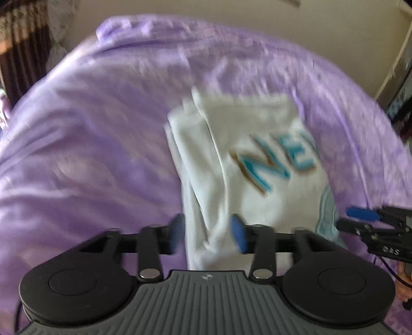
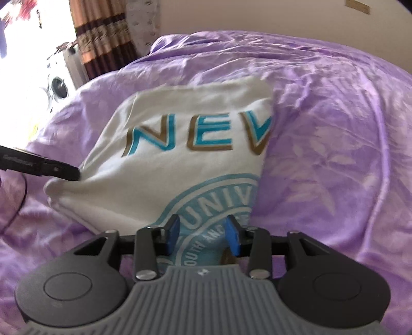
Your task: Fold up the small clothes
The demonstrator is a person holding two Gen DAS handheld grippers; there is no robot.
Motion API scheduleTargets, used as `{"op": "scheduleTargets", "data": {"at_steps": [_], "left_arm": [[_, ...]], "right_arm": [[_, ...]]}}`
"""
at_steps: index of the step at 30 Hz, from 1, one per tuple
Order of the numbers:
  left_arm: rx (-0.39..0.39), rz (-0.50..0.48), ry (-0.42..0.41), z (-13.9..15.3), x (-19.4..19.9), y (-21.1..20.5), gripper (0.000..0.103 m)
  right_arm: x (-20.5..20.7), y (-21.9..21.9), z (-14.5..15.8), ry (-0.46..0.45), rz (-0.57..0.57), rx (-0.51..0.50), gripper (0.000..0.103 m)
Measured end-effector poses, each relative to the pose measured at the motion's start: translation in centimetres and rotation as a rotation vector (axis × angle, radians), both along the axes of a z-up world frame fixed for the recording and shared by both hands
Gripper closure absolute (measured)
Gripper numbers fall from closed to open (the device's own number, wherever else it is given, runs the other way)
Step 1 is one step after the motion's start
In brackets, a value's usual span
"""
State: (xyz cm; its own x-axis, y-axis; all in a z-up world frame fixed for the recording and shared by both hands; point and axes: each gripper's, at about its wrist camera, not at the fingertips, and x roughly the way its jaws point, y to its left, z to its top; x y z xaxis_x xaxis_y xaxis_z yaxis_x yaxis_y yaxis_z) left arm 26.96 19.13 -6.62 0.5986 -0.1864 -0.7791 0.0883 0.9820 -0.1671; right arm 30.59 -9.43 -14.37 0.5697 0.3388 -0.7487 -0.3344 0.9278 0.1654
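Observation:
A white t-shirt (image 1: 247,165) with teal "NEV" letters and a round teal crest lies folded lengthwise on the purple bedspread (image 1: 90,144). My left gripper (image 1: 208,233) is open over its near left corner, with a bunched fold of cloth between the blue pads. At the right edge of that view, my right gripper (image 1: 352,219) is by the shirt's near right corner. In the right wrist view the t-shirt (image 2: 185,170) lies flat. My right gripper (image 2: 203,233) is open over the crest at the near edge. A black finger of the left gripper (image 2: 61,172) touches the shirt's left corner.
The purple bedspread (image 2: 334,154) fills both views, rumpled, with bare stretches to the left and right of the shirt. A striped brown curtain (image 2: 103,33) and a white appliance (image 2: 59,87) stand beyond the bed's far left. A pale wall (image 1: 231,15) runs behind.

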Motion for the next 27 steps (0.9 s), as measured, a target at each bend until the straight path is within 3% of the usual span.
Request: {"op": "scheduleTargets", "data": {"at_steps": [1,3,5,9,19,23,27], "left_arm": [[-0.003,0.019,-0.037,0.7,-0.1,0.6,0.031],[-0.019,0.053,-0.074,1.5,0.1,1.5,0.03],[-0.078,0.097,-0.103,1.8,0.7,2.3,0.029],[-0.233,0.147,-0.116,1.0,2.2,3.9,0.025],[-0.301,0.188,-0.028,-4.0,8.2,4.5,0.024],[-0.388,0.229,-0.002,-6.0,9.8,5.8,0.024],[-0.451,0.227,0.012,-7.5,11.4,6.2,0.024]], "right_arm": [[-0.1,-0.5,0.5,-0.012,-0.017,0.011,0.056],[0.0,-1.3,1.4,-0.03,-0.05,0.028,0.051],[0.3,-2.0,2.0,-0.025,-0.081,0.072,0.048],[1.7,-3.3,2.5,-0.003,-0.141,0.164,0.031],[7.1,-3.4,0.8,0.044,-0.175,0.232,0.03],[9.7,-4.4,-1.0,0.104,-0.226,0.335,0.03],[11.2,-4.7,-2.2,0.117,-0.219,0.374,0.03]]}}
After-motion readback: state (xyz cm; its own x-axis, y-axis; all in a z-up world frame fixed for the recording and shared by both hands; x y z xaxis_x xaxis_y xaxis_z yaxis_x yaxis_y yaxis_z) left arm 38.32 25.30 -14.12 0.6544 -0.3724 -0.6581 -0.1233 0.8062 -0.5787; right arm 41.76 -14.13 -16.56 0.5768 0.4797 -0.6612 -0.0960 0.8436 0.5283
